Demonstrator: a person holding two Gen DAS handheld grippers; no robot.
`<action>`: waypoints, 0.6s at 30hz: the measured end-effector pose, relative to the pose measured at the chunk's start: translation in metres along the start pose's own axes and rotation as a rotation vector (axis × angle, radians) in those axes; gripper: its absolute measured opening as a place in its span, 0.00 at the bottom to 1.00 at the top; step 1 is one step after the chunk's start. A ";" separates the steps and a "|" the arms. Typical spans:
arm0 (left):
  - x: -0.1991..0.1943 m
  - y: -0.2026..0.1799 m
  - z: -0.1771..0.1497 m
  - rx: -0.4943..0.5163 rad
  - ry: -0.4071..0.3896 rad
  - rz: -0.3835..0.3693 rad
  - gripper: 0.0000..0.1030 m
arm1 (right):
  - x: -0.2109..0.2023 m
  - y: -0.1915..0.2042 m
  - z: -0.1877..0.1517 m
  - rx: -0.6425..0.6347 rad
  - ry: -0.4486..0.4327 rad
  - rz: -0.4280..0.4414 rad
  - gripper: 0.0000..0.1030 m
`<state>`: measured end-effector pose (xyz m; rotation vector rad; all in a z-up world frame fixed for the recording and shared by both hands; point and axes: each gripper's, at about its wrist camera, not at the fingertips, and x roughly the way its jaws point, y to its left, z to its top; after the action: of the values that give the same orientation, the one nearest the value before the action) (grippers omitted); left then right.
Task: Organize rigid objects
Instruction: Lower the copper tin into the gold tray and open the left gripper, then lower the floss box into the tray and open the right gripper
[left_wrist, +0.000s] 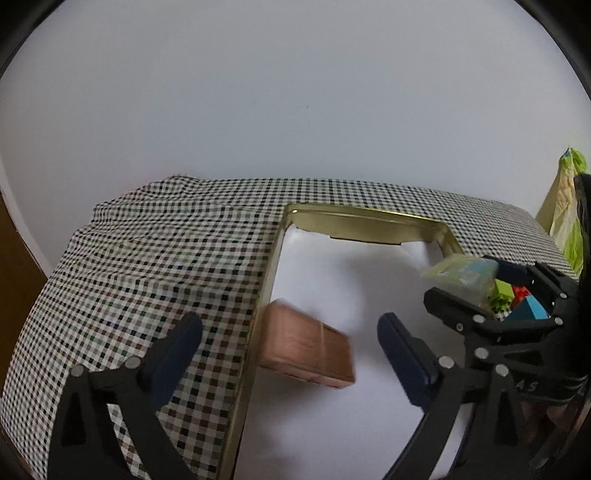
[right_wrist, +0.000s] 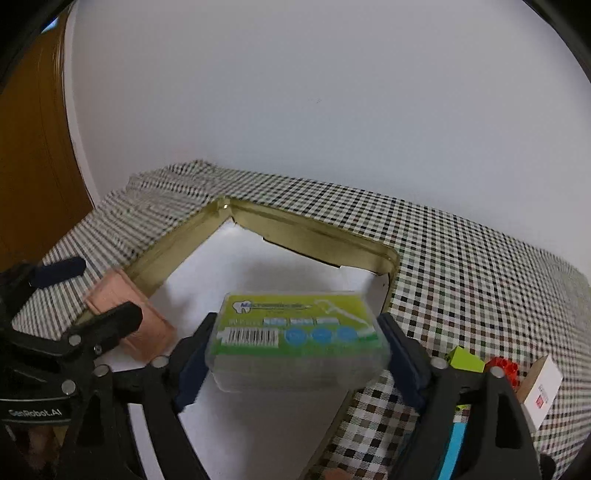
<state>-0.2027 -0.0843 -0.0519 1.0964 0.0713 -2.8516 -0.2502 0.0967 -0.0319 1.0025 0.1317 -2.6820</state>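
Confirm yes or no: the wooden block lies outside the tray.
No, the wooden block lies inside the tray, against its left wall.

Home: checked tablecloth (left_wrist: 147, 266), wooden door (right_wrist: 33, 155)

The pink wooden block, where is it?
In the left wrist view, the pink wooden block sits low and central, inside the gold tray's left rim, between the open left gripper's fingers.

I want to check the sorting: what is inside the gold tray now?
Inside the gold tray: white lining, a copper-coloured box at its left wall, a green floss-pick box. The lining beneath the boxes is hidden.
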 end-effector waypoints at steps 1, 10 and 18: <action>0.000 -0.001 -0.001 0.002 -0.005 0.007 0.95 | -0.002 -0.001 -0.001 0.006 -0.005 0.007 0.87; -0.022 -0.005 -0.011 -0.039 -0.127 0.067 1.00 | -0.035 -0.010 -0.017 0.088 -0.099 0.035 0.91; -0.033 -0.002 -0.015 -0.076 -0.155 0.055 1.00 | -0.040 -0.018 -0.020 0.120 -0.104 0.050 0.94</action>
<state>-0.1685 -0.0787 -0.0414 0.8475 0.1354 -2.8472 -0.2135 0.1268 -0.0212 0.8853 -0.0753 -2.7161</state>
